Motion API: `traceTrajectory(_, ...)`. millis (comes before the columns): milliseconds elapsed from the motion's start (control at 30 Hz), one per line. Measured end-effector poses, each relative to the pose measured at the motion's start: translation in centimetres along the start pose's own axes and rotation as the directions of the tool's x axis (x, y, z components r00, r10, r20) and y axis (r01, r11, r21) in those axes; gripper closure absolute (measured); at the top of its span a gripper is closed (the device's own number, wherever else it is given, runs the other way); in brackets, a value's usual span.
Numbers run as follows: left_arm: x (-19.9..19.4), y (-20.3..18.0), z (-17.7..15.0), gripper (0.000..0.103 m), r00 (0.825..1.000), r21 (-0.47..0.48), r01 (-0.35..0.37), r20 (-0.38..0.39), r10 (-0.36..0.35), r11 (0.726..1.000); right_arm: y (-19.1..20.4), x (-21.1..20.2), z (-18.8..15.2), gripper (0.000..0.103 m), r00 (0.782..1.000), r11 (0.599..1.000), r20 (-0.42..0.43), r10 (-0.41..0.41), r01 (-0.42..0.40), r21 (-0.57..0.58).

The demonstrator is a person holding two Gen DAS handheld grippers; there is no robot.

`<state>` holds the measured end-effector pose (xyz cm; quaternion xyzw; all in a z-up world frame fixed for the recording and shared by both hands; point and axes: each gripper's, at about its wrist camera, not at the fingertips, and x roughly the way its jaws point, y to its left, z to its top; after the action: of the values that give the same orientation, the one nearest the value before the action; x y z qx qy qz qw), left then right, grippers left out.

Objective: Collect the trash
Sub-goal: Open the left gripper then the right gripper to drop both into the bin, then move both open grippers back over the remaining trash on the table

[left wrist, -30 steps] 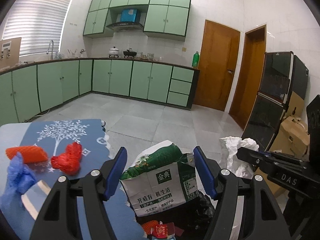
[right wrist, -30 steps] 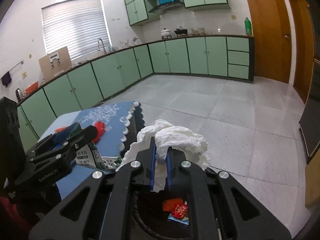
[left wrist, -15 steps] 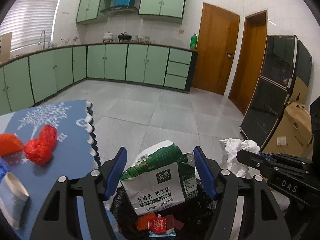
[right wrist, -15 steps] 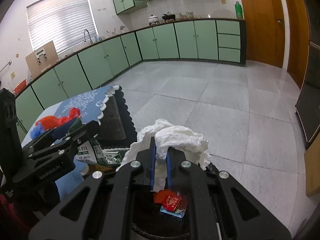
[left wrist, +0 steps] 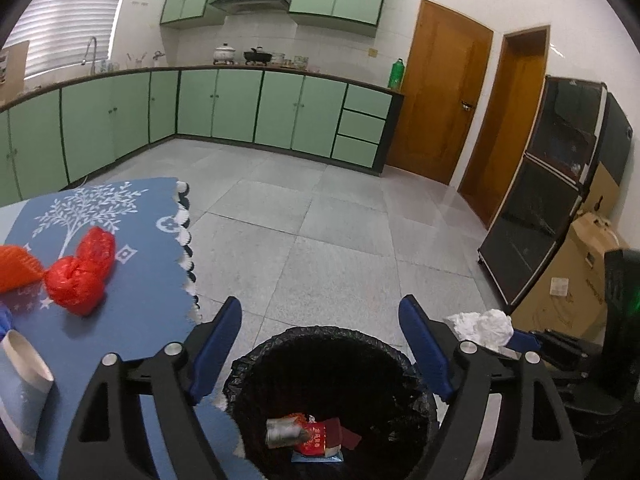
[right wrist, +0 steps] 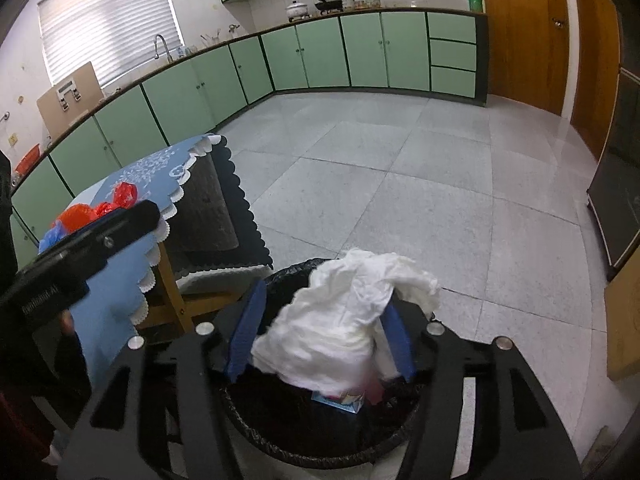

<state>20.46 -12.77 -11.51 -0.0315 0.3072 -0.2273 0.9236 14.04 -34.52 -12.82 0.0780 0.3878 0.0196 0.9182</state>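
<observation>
Released since the earlier frame, the milk carton (left wrist: 286,432) lies in the bin (left wrist: 256,364); left gripper (left wrist: 320,344) gapes empty, right gripper (right wrist: 320,330) has spread, loosing white tissue (right wrist: 344,328).

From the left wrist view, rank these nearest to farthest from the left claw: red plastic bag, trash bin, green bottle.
1. Trash bin, directly below the open left claw.
2. Red plastic bag, on the blue tablecloth to the left.
3. Green bottle, on the far counter by the door.
</observation>
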Motion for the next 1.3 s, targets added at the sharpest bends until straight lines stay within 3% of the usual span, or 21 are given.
traceTrajectory(167, -1.7, 0.5, 0.5, 0.022, 0.999, -0.014, -0.020, 0.030, 0.020, 1.000, 1.0, -0.2, -0.3, 0.033, 0.999, 0.999, -0.026, 0.031, -0.032, -0.029)
traceTrajectory(300, -3.1, 1.3, 0.8, 0.022, 0.998, -0.024, -0.042, 0.054, 0.043, 0.999, 1.7, 1.2, -0.8, 0.033, 0.991, 0.998, -0.131, 0.029, -0.035, -0.045)
traceTrajectory(900, -7.4, 4.9, 0.1, 0.021, 0.986, -0.043, -0.138, 0.090, 0.141, 0.989, 5.2, -2.4, 0.5, 0.033, 0.998, 0.994, -0.023, 0.066, -0.067, -0.081)
traceTrajectory(1067, -10.1, 7.8, -0.5, 0.021, 0.973, -0.064, -0.201, 0.104, 0.207, 0.978, 8.1, -2.9, 1.3, 0.033, 0.994, 0.989, 0.010, 0.113, -0.112, -0.100)
traceTrajectory(1300, -14.2, 14.2, -2.4, 0.021, 0.930, -0.110, -0.348, 0.088, 0.357, 0.931, 13.7, -2.2, 2.1, 0.033, 0.978, 0.974, 0.052, 0.204, -0.197, -0.116)
